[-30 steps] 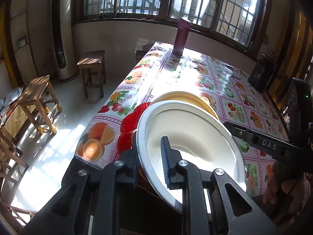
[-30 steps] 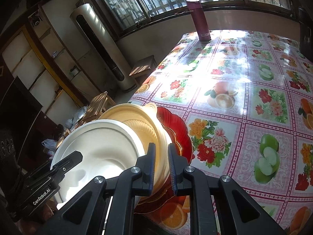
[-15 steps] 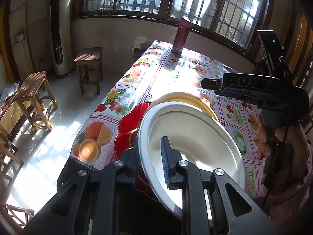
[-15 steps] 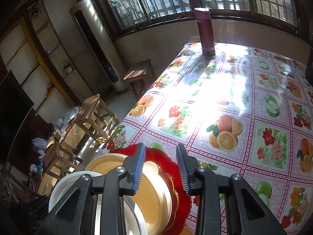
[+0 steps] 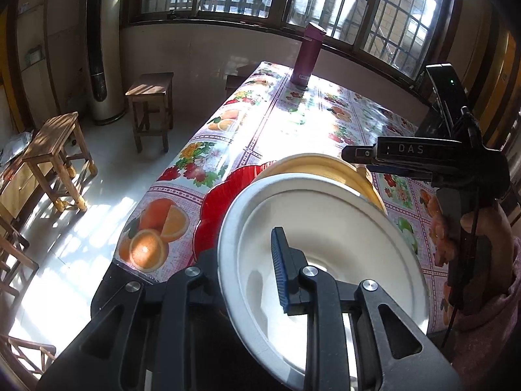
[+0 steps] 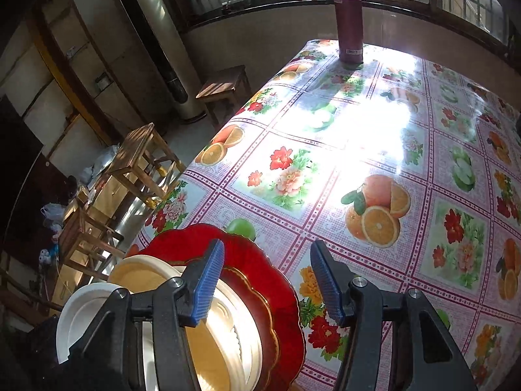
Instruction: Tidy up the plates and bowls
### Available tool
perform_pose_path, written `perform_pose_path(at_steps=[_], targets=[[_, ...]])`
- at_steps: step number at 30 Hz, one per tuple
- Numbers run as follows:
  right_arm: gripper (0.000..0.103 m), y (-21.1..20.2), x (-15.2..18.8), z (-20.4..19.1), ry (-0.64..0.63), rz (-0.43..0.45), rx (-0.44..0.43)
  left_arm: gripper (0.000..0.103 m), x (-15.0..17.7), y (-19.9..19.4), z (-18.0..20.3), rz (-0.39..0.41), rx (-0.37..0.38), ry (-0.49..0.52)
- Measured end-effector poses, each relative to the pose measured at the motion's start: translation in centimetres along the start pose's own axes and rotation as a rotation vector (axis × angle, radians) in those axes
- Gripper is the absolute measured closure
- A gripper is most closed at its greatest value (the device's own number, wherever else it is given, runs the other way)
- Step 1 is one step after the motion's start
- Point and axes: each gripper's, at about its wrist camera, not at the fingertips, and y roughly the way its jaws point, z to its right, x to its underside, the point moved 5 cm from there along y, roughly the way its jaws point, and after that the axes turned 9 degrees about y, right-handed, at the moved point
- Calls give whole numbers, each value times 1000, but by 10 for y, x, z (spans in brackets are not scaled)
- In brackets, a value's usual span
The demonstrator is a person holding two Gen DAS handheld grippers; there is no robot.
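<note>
**At the bench's near left corner: a stack of dishes held by one gripper**

Left wrist view. At the near left corner of the bench [image 5: 260,137], covered by a fruit-and-flower cloth, the left gripper [image 5: 247,273] has its fingers [image 5: 280,273] closed on the near rim of a white bowl [image 5: 342,228], one finger inside and the other outside; they have just eased slightly apart, with the rim between them. The white bowl is tilted over a tan bowl [image 5: 325,164], which sits on a red scalloped plate [image 5: 224,195]. The right gripper [image 5: 358,154], gripped by a hand [image 5: 462,228], hangs over the far rim of the tan bowl. A purple flask [image 5: 309,55] stands upright at the far left corner. Wooden stools [image 5: 55,150] stand on the floor to the left.

Right wrist view. Over the far edge of the red scalloped plate [image 6: 260,267], the right gripper [image 6: 267,283] shows its blue-padded fingers [image 6: 208,283] standing apart and empty; they have just been opening. Its left finger overlaps the tan bowl [image 6: 202,335], though contact cannot be told. The white bowl [image 6: 78,309] lies at lower left. The purple flask [image 6: 348,19] stands at the bench's [image 6: 358,130] far edge.
</note>
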Motion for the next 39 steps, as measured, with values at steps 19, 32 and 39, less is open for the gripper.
perform_pose_path(at_steps=[19,32,39], targets=[[35,-47,33,119,184,361,-171,54,-13,5,29,209,-21,169],[1,-51,37,117,201,360,-299,0,-29,-14,51,268,-55,235],[1,-69,41,104,153,415,-351,0,-27,8,53,203,-22,169]])
